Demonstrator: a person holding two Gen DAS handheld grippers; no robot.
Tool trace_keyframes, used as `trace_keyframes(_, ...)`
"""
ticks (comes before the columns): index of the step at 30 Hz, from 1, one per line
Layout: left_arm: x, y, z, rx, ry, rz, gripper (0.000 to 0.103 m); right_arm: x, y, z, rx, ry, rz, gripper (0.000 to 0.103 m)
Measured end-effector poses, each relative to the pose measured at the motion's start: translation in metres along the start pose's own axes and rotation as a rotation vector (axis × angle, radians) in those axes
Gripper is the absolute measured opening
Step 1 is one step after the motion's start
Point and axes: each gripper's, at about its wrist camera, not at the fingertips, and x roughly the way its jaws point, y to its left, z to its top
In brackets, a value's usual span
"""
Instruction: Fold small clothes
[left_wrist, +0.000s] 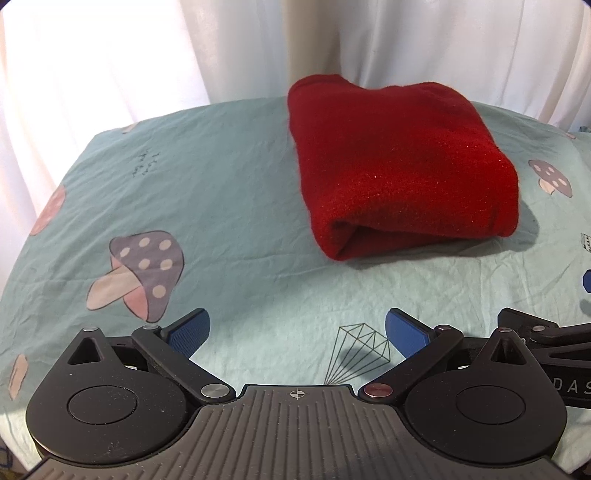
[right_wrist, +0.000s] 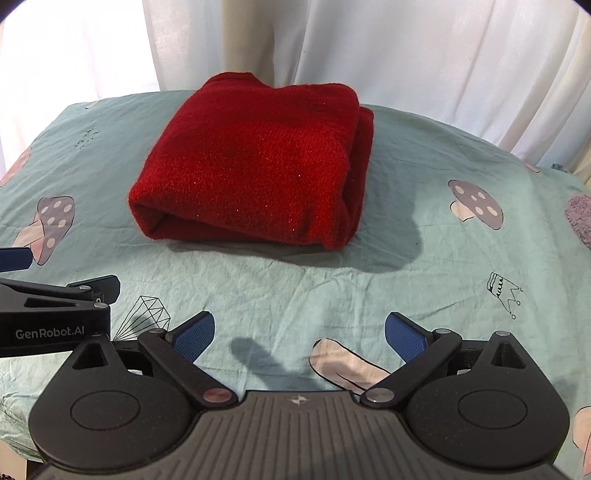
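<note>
A red fleece garment (left_wrist: 399, 162) lies folded into a thick, compact rectangle on the teal sheet, its rolled edge facing me. The right wrist view shows the same garment (right_wrist: 255, 162) ahead and slightly left. My left gripper (left_wrist: 297, 334) hovers low over the sheet, short of the garment, open with nothing between its blue pads (left_wrist: 188, 332). My right gripper (right_wrist: 299, 336) is likewise open and empty, set back from the garment. Part of the left gripper's body (right_wrist: 55, 314) shows at the left edge of the right wrist view.
The teal sheet (left_wrist: 240, 184) with mushroom, diamond and crown prints covers the table. White curtains (left_wrist: 110, 55) hang close behind the far edge. A grey fuzzy cloth (right_wrist: 580, 218) peeks in at the far right of the right wrist view.
</note>
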Motion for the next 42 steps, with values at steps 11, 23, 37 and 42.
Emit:
trace_keyframes(11, 0.0000, 0.0017, 0.0002, -0.005, 0.004, 0.015, 0.103, 0.0008, -0.0025, 0.0013, 0.009, 0.004, -0.005, 0.099)
trace_keyframes(23, -0.0028, -0.0003, -0.0031, -0.007, 0.007, 0.017, 0.103, -0.0010, -0.0041, 0.0012, 0.020, -0.003, -0.012, 0.099)
trace_keyframes(37, -0.0034, 0.0003, -0.0044, -0.018, 0.013, 0.016, 0.103, -0.0003, -0.0030, 0.0009, 0.013, 0.001, -0.012, 0.099)
trace_keyframes(42, -0.0033, -0.0004, -0.0043, -0.020, 0.015, 0.017, 0.103, -0.0004, -0.0024, 0.0011, 0.011, 0.002, -0.014, 0.099)
